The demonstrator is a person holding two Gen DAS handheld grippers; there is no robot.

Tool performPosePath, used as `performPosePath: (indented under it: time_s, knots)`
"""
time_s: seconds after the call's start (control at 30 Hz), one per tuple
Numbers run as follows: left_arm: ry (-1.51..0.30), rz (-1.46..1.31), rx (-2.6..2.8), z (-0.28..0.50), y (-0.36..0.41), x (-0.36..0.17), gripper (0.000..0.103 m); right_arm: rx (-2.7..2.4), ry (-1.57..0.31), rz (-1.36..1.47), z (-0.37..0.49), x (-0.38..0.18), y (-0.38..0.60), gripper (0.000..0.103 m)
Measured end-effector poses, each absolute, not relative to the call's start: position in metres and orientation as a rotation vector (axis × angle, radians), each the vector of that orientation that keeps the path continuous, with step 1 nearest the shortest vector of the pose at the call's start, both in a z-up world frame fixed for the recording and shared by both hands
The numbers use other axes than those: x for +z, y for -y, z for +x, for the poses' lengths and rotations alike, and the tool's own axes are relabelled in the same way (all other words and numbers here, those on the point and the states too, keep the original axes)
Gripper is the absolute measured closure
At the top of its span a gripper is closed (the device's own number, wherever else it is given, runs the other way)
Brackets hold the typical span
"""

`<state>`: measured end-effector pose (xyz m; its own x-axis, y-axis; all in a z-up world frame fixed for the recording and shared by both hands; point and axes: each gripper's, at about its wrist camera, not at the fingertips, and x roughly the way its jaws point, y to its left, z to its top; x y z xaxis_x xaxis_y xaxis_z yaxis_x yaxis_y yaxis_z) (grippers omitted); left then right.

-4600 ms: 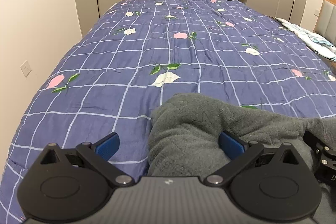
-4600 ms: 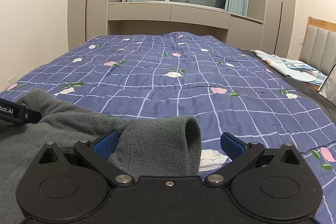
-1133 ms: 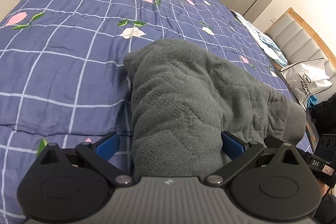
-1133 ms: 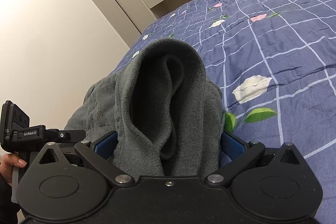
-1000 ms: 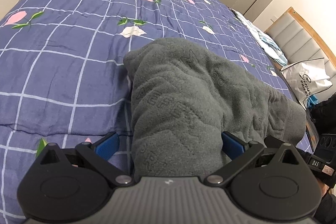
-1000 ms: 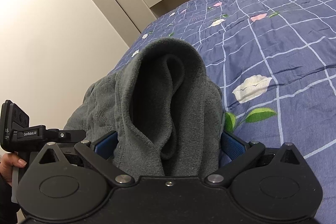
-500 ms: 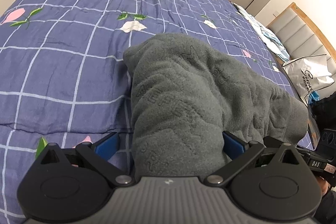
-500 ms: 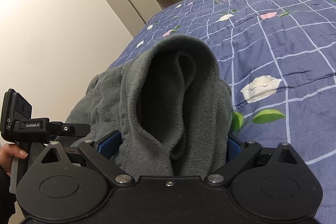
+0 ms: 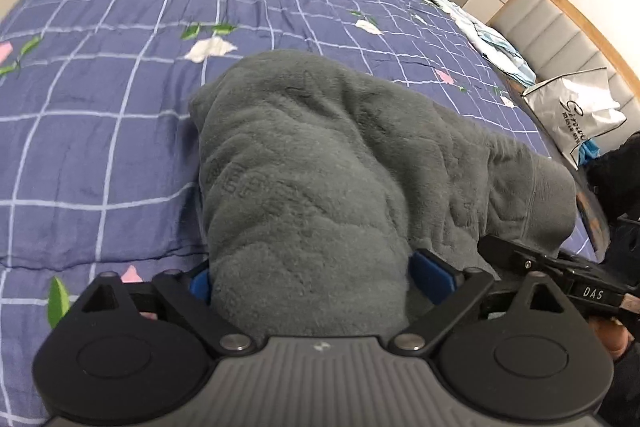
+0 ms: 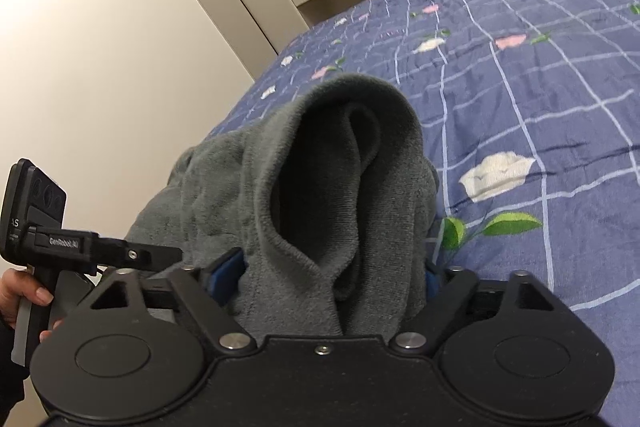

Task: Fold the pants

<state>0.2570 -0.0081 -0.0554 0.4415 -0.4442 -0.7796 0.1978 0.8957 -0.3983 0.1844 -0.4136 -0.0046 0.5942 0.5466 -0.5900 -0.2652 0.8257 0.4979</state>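
Observation:
Grey fleece pants (image 9: 320,155) lie bunched near the edge of a blue checked quilt (image 9: 100,67). My left gripper (image 9: 316,279) straddles a thick fold of them; its jaws are closing and its blue pads just meet the cloth's sides. In the right wrist view the pants (image 10: 224,187) show a rounded, hollow end. My right gripper (image 10: 328,271) has that end between its jaws, which are closing, and the pads push into the cloth. A person's hand (image 10: 24,291) holds the left gripper's handle.
The quilt (image 10: 540,67) with flower prints stretches away ahead. A silver shopping bag (image 9: 576,119) and a padded headboard (image 9: 560,27) stand at the right. Pale blue bedding (image 9: 492,43) lies at the far right. A beige wall (image 10: 100,47) and wardrobe run along the left.
Both pairs of jaws have narrowed around the pants, the right more than the left. Both views have rolled slightly; the hands have stayed in place.

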Motion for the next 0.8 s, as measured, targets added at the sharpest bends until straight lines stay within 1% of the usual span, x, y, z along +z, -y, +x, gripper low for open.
performPosePath:
  time_s: [0.03, 0.07, 0.1, 0.23, 0.37, 0.57, 0.8]
  knots:
    - [-1.038, -0.277, -0.398, 0.255, 0.007, -0.054, 0.01, 0.486, -0.797, 0.368, 0.182, -0.002, 0.413, 0.029]
    - [-1.035, -0.287, -0.393, 0.253, 0.005, -0.053, 0.014, 0.487, -0.785, 0.36, 0.179, 0.001, 0.413, 0.032]
    - [-1.03, -0.291, -0.389, 0.251, 0.004, -0.051, 0.017, 0.487, -0.776, 0.357, 0.176, 0.003, 0.413, 0.034]
    - [-1.013, -0.287, -0.374, 0.243, 0.005, -0.039, 0.021, 0.492, -0.742, 0.339, 0.168, 0.011, 0.412, 0.042]
    - [-1.014, -0.296, -0.339, 0.242, 0.008, -0.024, 0.029, 0.499, -0.714, 0.346, 0.163, 0.02, 0.41, 0.05]
    - [-1.005, -0.331, -0.314, 0.248, -0.005, 0.002, 0.03, 0.513, -0.671, 0.36, 0.165, 0.046, 0.397, 0.051]
    - [-0.964, -0.364, -0.222, 0.255, -0.058, 0.03, 0.029, 0.596, -0.65, 0.376, 0.196, 0.067, 0.355, 0.051]
